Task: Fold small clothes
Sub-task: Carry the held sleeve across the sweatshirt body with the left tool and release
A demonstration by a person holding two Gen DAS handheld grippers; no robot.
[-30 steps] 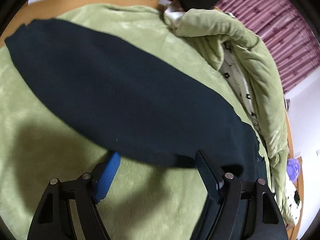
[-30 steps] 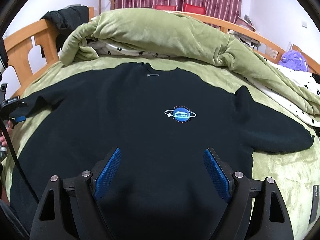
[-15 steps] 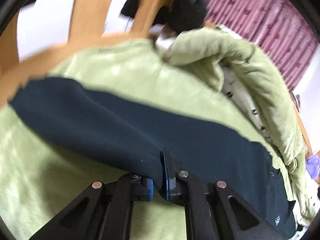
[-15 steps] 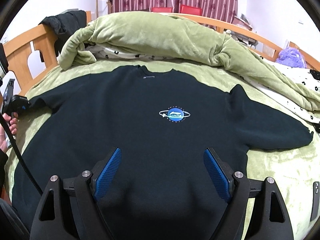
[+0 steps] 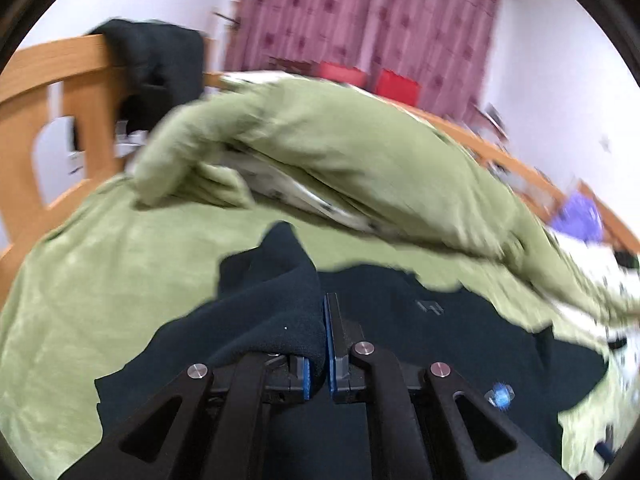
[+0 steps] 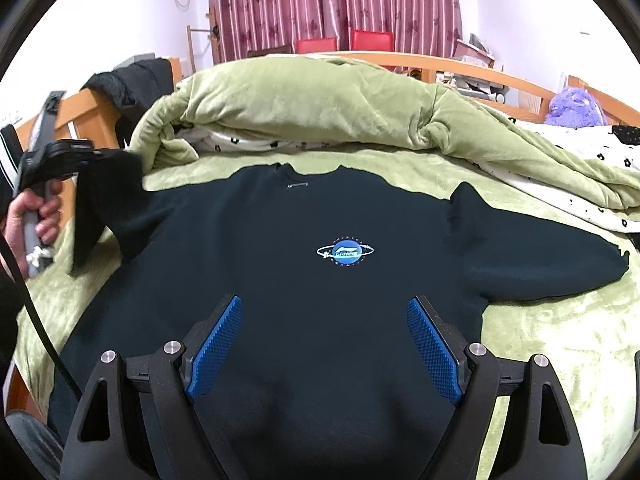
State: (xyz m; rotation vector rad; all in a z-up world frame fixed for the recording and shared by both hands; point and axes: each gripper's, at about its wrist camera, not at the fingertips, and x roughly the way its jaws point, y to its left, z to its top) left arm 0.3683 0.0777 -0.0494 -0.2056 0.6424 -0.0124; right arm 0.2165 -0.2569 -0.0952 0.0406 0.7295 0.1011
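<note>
A dark navy sweatshirt (image 6: 320, 216) with a blue planet logo lies front-up on the green bedspread (image 6: 540, 340). Its left sleeve (image 6: 104, 208) is lifted off the bed, pinched by my left gripper (image 6: 86, 156), which a hand holds at the left edge of the right wrist view. In the left wrist view that gripper (image 5: 323, 320) is shut on a fold of the sleeve (image 5: 280, 300), above the sweatshirt's body (image 5: 460, 340). My right gripper (image 6: 324, 340) stands open over the lower middle of the sweatshirt, nothing between its fingers. The right sleeve (image 6: 540, 256) lies flat.
A bunched green duvet (image 6: 320, 108) with a white flowered lining lies across the bed behind the sweatshirt. A wooden bed frame (image 6: 80, 116) with a black garment (image 6: 132, 80) over it stands at the left. A purple plush (image 6: 576, 108) sits far right.
The left gripper shut on the left sleeve, then rose and swung in over the sweatshirt, carrying the sleeve off the bed. The right gripper stayed open and lifted slightly.
</note>
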